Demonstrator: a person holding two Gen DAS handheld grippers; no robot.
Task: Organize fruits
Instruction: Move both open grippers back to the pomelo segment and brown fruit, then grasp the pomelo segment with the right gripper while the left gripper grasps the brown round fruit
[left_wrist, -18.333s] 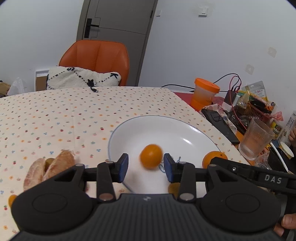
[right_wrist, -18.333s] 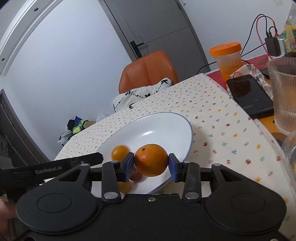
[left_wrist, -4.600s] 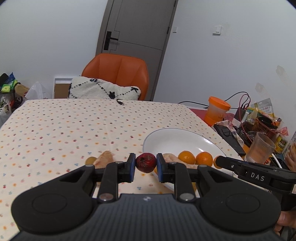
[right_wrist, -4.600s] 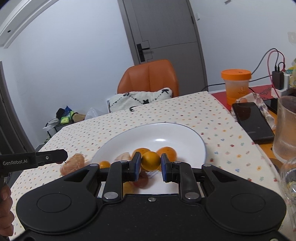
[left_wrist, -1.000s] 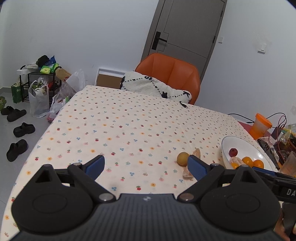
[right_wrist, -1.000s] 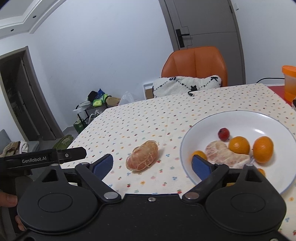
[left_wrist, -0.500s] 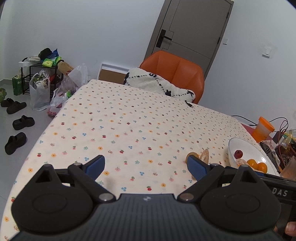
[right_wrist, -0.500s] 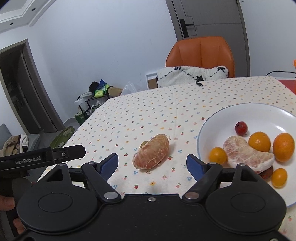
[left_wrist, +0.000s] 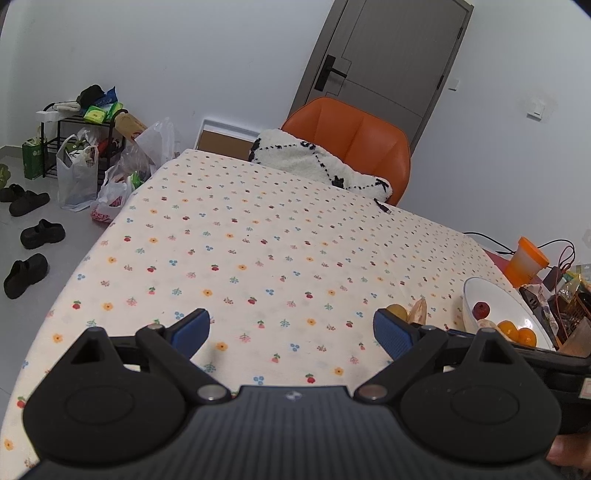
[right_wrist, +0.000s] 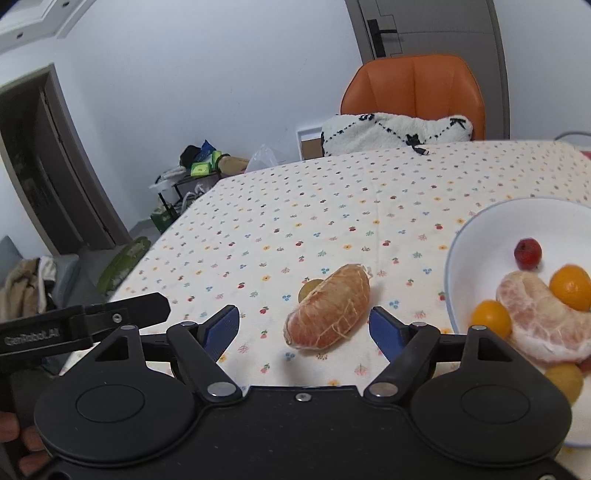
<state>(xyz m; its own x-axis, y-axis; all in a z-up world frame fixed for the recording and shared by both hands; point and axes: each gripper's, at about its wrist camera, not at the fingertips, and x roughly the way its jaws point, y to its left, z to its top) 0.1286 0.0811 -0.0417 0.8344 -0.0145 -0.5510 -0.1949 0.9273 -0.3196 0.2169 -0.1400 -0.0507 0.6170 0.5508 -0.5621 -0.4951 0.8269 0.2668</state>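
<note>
Tablecloth (right_wrist: 332, 206) under right tool (right_wrist: 303, 326) (agape, empty)

Both wrist views look low across the table (left_wrist: 258, 236), sharing the white plate (right_wrist: 458, 258).

Left hand-held gripper (left_wrist: 291, 326) gapes over tablecloth (left_wrist: 258, 240); white bowl (left_wrist: 491, 295) perhaps holds fruit.

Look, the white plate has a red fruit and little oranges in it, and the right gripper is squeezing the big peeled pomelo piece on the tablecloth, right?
Not quite. The right gripper isn't squeezing the pomelo piece; its jaws stand wide open on either side of it, not touching, as the right wrist view shows. The rest holds: the white plate has a red fruit and little oranges.
</note>
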